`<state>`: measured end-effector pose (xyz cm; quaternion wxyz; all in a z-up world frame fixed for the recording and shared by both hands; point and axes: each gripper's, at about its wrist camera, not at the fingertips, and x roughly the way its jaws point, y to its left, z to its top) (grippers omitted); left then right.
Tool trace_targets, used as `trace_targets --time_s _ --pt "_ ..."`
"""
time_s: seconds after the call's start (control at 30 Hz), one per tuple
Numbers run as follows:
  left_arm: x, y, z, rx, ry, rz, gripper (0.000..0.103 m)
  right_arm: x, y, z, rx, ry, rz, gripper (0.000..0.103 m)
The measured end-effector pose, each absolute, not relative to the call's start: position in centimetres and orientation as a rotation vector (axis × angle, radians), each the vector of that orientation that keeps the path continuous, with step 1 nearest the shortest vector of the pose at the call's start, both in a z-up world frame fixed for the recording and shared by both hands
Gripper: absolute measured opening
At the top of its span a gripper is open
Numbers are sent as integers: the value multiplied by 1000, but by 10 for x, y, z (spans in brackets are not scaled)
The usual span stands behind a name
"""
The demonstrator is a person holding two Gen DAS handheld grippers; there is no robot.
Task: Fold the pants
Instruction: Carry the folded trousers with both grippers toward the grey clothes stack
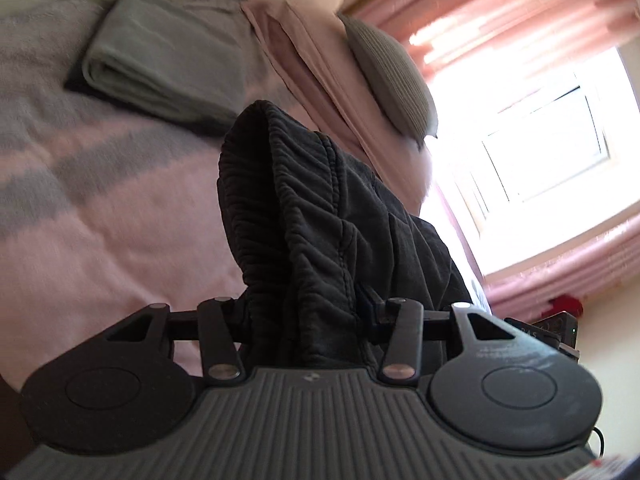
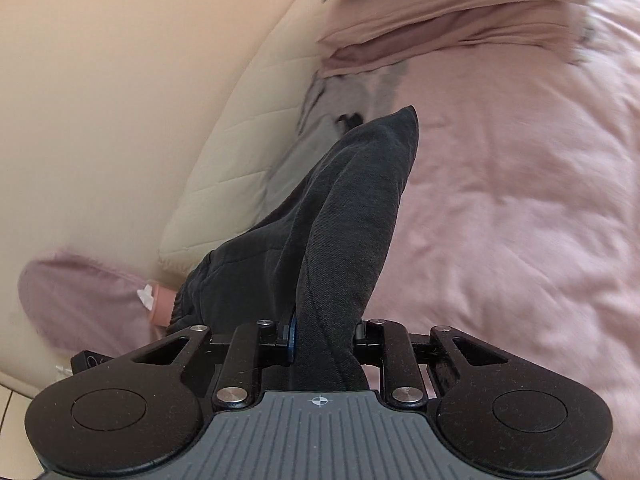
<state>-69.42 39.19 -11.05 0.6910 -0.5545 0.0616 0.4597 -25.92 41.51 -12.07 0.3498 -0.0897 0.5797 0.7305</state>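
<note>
Right now I have the dark pants clamped in both grippers and lifted off the bed. On my left gripper the jaws are pinched narrow on the gathered elastic waistband, which bunches up toward twelve o'clock in the left wrist view and spills over the gripper body. On my right gripper the jaws hold a smoother stretch of the same pants, the cloth rising to a point at about one o'clock; I think this is a leg or side seam, though the blur makes that hard to settle.

Behind the waistband in the left view, a folded grey blanket lies on the pink and grey bedspread at eleven o'clock, a grey cushion leans at one o'clock against pink pillows, and a bright window with pink curtains fills three o'clock.

In the right view the pink bedspread spreads from one to four o'clock, a cream quilted headboard stands at ten o'clock, and pink pillows sit at twelve.
</note>
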Motion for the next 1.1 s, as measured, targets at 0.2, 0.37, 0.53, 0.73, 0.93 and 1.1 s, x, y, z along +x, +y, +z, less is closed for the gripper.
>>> trace_targets --time_s 0.2,0.37,0.53,0.73,0.93,1.1 --pt "-788 488 -114 -1214 83 1112 42 -353 549 -136 -277 1490 1971 19" --pt "-854 578 -129 -1184 26 1154 42 -423 665 -153 -300 1446 2057 19" --pt "-896 655 -152 -1188 -15 1175 42 -472 755 -172 -338 1398 2095 19" --pt "-919 707 -177 -1176 -15 1182 42 -501 821 -202 -343 1383 2111 19" --pt "-926 725 -214 -1228 6 1188 42 -515 846 -240 -407 1419 2069 19" --pt "-925 733 -244 -1236 22 1189 45 -516 848 -263 -431 1414 2043 20"
